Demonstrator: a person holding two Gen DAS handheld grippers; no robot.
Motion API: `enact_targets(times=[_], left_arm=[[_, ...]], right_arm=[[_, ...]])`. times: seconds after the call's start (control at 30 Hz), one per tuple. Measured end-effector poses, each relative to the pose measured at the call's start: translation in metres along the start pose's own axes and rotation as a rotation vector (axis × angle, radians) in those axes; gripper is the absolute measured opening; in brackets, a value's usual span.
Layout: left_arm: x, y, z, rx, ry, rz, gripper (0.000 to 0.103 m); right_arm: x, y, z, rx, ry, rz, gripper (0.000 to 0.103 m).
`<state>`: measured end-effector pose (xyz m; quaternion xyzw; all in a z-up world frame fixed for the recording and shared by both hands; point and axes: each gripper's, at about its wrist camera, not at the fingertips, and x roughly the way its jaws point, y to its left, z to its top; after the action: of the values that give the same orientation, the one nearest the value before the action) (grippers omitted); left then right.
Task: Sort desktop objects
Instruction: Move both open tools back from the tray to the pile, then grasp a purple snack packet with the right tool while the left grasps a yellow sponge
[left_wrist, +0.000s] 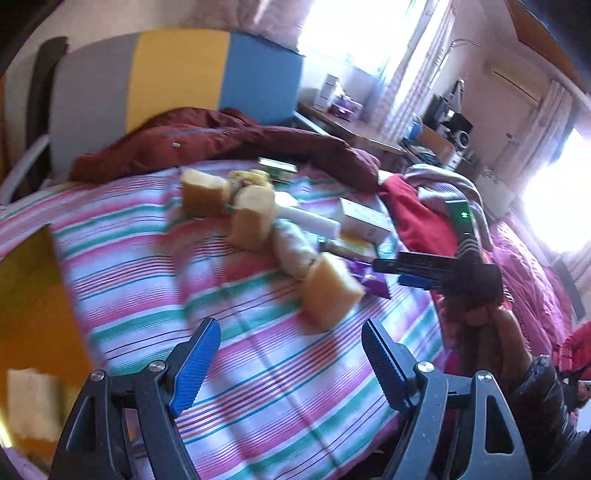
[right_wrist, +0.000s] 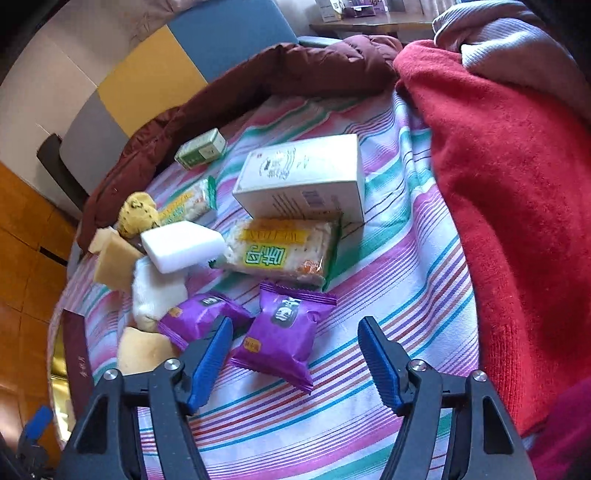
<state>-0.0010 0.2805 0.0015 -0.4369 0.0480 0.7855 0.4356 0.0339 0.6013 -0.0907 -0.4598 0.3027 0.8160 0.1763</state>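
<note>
- Striped bedsheet (right_wrist: 388, 266) in pink, green and white covers the bed that carries the things; a dark red jacket (right_wrist: 229, 92) lies along its far edge and a red blanket (right_wrist: 517, 203) is heaped on the right
- Left tool (left_wrist: 288, 343) hovers above the sheet with its blue pads spread wide and only bare sheet between them
- Just beyond it, slightly right, lies a yellow sponge block (left_wrist: 330, 291); two more yellow blocks (left_wrist: 225, 206) and a pale cloth roll (left_wrist: 295, 247) trail away behind it, all blurred
- Right tool (right_wrist: 295, 339) hangs low over the sheet, its pads apart and pressing on nothing
- One purple snack packet (right_wrist: 284, 332) lies partly between those pads, nearer the left one, which sits at its edge; I cannot tell if they touch
- A second purple packet (right_wrist: 201, 314) lies just left of the first, passing behind the left pad
- Farther back sit a clear-wrapped cracker pack with a green label (right_wrist: 280, 251), a white box (right_wrist: 306, 177), a white eraser-like block (right_wrist: 181, 247) and a small green box (right_wrist: 201, 149)
- In the left view, the right tool (left_wrist: 402, 271) shows at the far right, gripped by a hand (left_wrist: 480, 314) in a dark sleeve
</note>
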Motion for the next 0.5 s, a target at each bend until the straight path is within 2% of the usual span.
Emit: enact_targets(times=[0.2,0.33,0.5], left_arm=[[0.034,-0.028,0.009,0.065,0.043,-0.046,0.08],[0.053,-0.04,0.012,0.106,0.057,-0.051,0.082],[0.079,-0.051,0.015,0.153,0.084,-0.05,0.083]], right_arm=[[0.009,-0.002,-0.001,0.007,0.031,-0.005,0.074],[0.017,0.001,-0.003,-0.012,0.051,-0.023,0.073],[0.021,0.006,-0.004,-0.037,0.055,-0.026,0.068]])
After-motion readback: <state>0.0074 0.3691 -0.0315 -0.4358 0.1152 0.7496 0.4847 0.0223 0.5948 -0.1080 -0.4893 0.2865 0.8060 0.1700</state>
